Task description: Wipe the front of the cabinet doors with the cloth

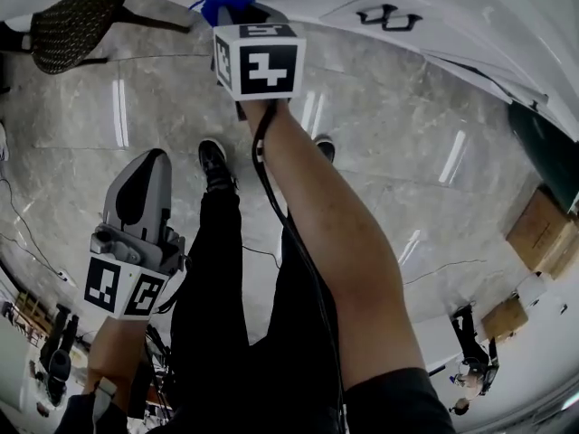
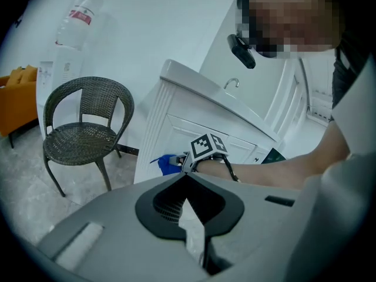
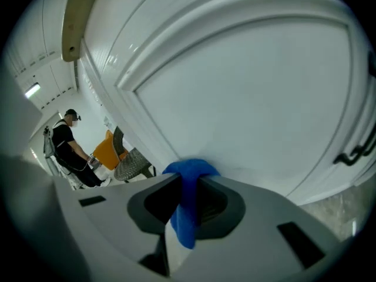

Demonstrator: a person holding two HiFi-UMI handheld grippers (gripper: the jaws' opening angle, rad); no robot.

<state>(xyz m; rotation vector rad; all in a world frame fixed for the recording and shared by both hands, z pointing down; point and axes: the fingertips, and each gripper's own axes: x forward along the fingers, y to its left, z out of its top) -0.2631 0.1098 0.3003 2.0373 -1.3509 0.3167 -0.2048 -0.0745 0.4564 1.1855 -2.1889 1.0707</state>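
The blue cloth (image 3: 188, 207) is pinched between the jaws of the right gripper (image 3: 189, 184). Its bunched front fold is pressed against the white panelled cabinet door (image 3: 247, 98). Contact is made on the flat inner panel of the door, close to the raised moulding that frames the panel. The loose end of the cloth is seen trailing back between the jaws. A black handle (image 3: 354, 150) is mounted at one edge of the door, well apart from the cloth.

The left gripper (image 2: 187, 178) is held well away from the cabinet door, low beside the person's black trouser leg (image 1: 213, 269). Its jaws are pressed together, and nothing is held between them.

A dark woven wicker chair (image 2: 88, 125) is placed on the grey marble floor (image 1: 380, 152), near the end of the cabinet and clear of the door. An orange seat (image 2: 17, 98) is seen beyond the chair, farther from the door. A curved tap (image 2: 232, 82) is fitted on top of the cabinet, above the door.
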